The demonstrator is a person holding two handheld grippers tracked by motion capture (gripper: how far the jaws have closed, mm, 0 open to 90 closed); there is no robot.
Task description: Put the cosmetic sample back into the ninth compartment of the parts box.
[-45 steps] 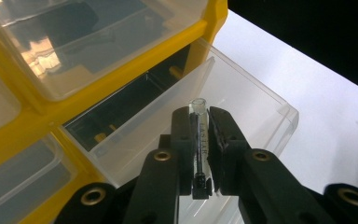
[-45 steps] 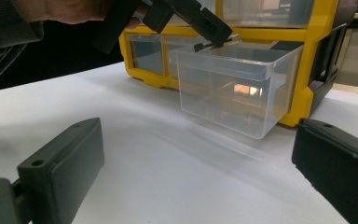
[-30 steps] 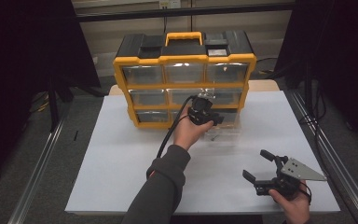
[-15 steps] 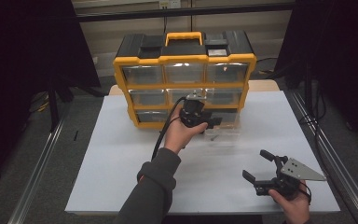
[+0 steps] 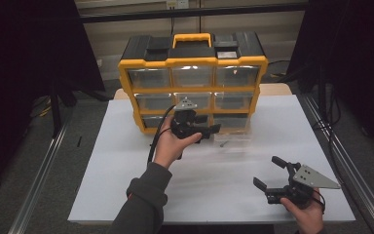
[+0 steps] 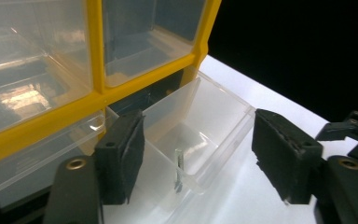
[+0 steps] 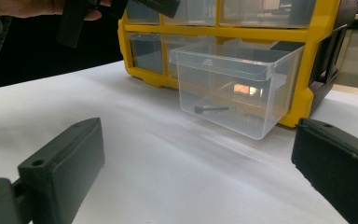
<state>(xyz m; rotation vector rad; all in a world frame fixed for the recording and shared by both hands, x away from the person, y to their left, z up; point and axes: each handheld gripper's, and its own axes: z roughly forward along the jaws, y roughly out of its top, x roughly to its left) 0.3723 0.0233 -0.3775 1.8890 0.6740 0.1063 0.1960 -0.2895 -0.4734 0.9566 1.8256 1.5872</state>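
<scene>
Left tool [image 5: 209,130] shifted left, jaws apart | right tool [image 5: 271,172] unmoved, spread | drawer [image 7: 235,88] pulled out, screw [image 7: 211,109] inside

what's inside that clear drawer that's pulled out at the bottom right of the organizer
One small dark screw lies on the floor of the pulled-out drawer. The rest looks bare. The drawer's back end sits hidden inside the yellow organizer.

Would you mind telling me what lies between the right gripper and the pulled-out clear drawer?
Nothing but bare white paper: in the right gripper view it runs uninterrupted from the right gripper to the clear drawer.
</scene>
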